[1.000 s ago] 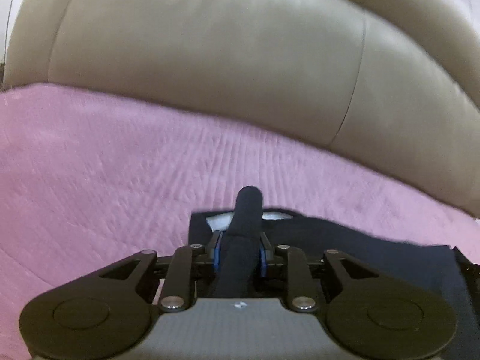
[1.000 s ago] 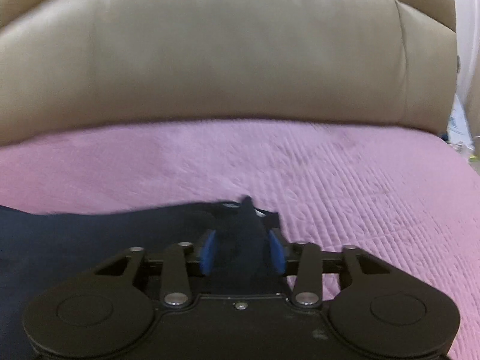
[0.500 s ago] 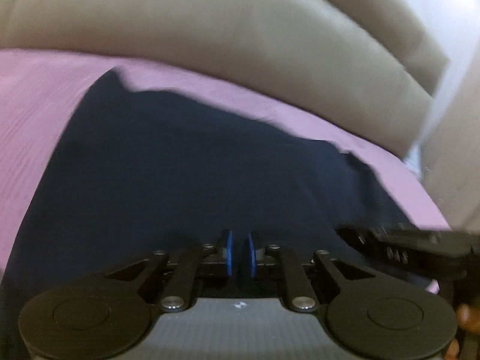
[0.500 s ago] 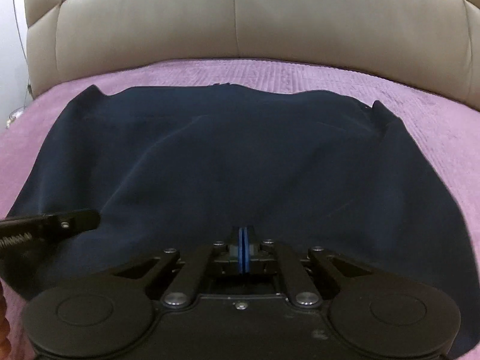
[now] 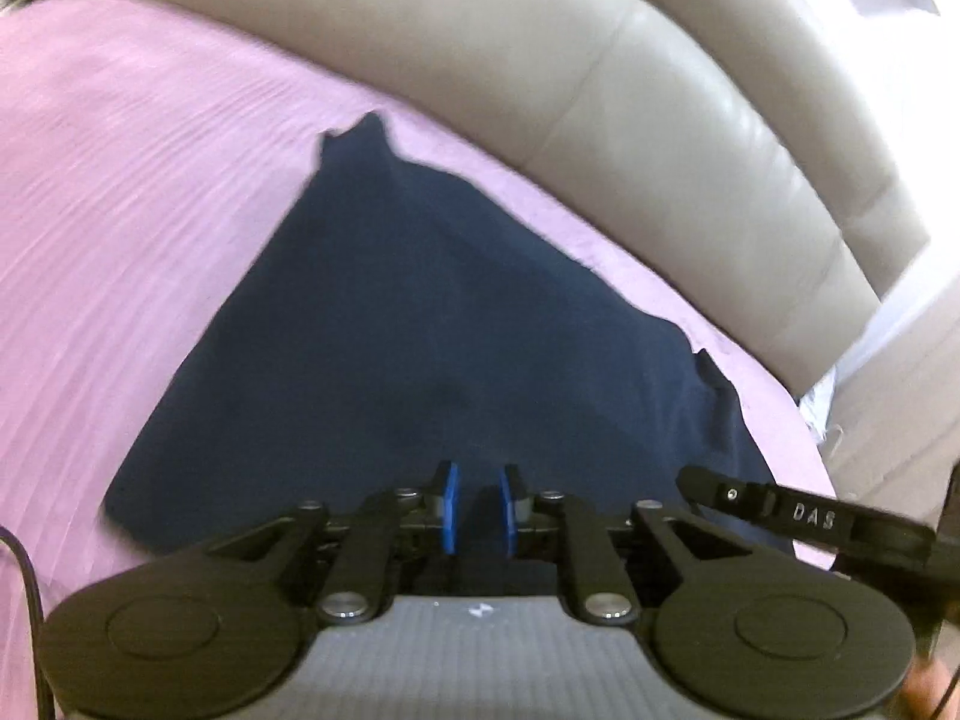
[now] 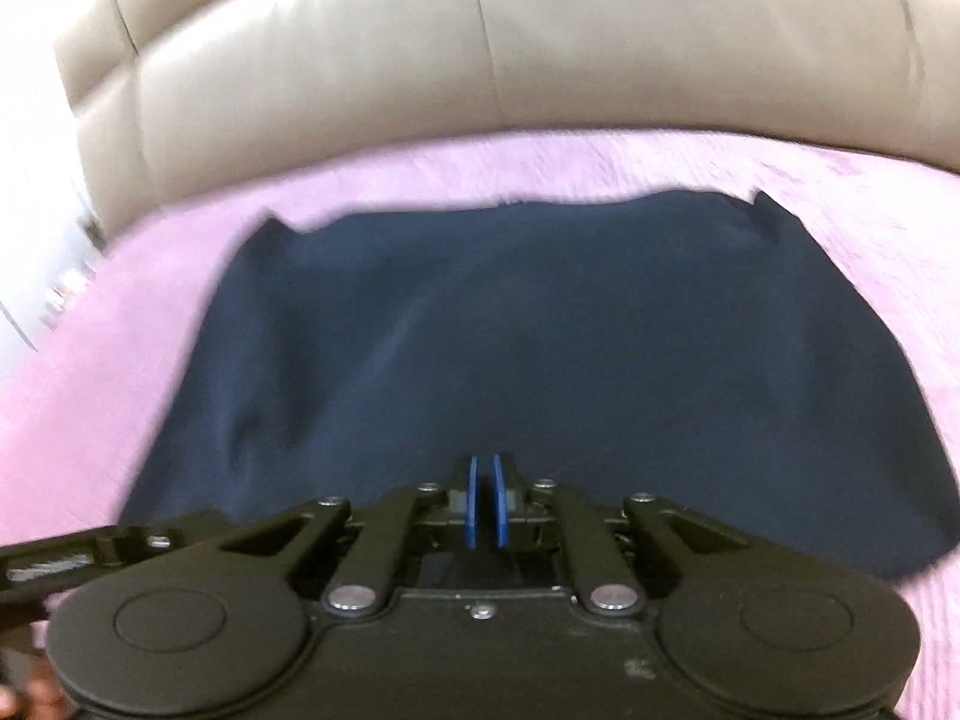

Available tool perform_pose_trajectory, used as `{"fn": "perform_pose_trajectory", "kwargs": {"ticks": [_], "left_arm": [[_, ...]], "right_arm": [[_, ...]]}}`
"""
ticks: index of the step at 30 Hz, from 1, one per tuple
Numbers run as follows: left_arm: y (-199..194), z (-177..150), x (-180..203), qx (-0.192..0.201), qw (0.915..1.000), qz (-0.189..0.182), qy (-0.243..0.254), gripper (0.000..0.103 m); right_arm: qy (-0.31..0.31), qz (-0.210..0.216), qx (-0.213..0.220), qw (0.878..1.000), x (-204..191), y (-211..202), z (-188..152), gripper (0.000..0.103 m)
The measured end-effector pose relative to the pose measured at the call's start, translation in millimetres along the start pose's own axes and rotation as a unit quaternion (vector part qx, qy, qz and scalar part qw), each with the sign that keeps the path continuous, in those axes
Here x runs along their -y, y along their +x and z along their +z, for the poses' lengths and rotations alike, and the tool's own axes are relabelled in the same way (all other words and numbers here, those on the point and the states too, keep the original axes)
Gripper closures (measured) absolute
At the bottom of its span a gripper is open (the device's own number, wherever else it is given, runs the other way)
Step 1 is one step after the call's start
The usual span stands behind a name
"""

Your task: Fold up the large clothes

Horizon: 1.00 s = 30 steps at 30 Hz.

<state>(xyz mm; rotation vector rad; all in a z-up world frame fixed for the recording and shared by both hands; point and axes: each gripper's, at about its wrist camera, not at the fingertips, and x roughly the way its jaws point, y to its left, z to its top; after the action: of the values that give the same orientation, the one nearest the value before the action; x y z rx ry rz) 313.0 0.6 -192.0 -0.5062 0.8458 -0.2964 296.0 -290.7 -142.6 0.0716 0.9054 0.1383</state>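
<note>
The left wrist view shows the dark blue garment (image 5: pixel 432 348) from its left side, narrowing toward a far corner, with the right claw (image 5: pixel 780 510) reaching in from the right edge. The right wrist view shows the garment (image 6: pixel 540 348) square-on, spread flat over the pink bedspread (image 6: pixel 150 312), with the beige headboard (image 6: pixel 420 60) behind it; the left claw (image 6: pixel 78 552) enters at the lower left.

The garment's near edge is hidden behind each claw's body, and both views are blurred.

The left claw (image 5: pixel 478 507) stands parted with nothing between its blue pads. The right claw (image 6: pixel 483 501) is nearly closed, a thin gap left, gripping nothing. The garment lies just ahead of both.
</note>
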Motion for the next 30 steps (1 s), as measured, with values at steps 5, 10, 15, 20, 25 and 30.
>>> {"fn": "perform_pose_trajectory", "kwargs": {"ticks": [5, 10, 15, 20, 25, 30], "left_arm": [[-9, -16, -16, -0.011, 0.9989, 0.007, -0.044, 0.087], [-32, -22, -17, 0.037, 0.9959, -0.051, -0.065, 0.043], [-41, -30, -42, 0.022, 0.9863, -0.01, -0.163, 0.043], [-27, -29, -59, 0.024, 0.9755, -0.018, -0.218, 0.035], [-16, -35, -74, 0.059, 0.9533, -0.012, -0.296, 0.024], [-11, -39, -69, 0.104, 0.9485, -0.013, -0.299, 0.024]], "right_arm": [[0.097, 0.036, -0.025, 0.994, 32, 18, 2, 0.102], [0.175, 0.057, 0.0, 0.983, 35, -23, -8, 0.085], [0.147, 0.054, 0.057, 0.986, 28, -48, -13, 0.085], [0.134, 0.06, 0.075, 0.986, 20, -33, -24, 0.088], [0.145, 0.053, 0.061, 0.986, 20, -20, -30, 0.089], [0.18, 0.069, 0.06, 0.979, 32, -18, -35, 0.089]]}}
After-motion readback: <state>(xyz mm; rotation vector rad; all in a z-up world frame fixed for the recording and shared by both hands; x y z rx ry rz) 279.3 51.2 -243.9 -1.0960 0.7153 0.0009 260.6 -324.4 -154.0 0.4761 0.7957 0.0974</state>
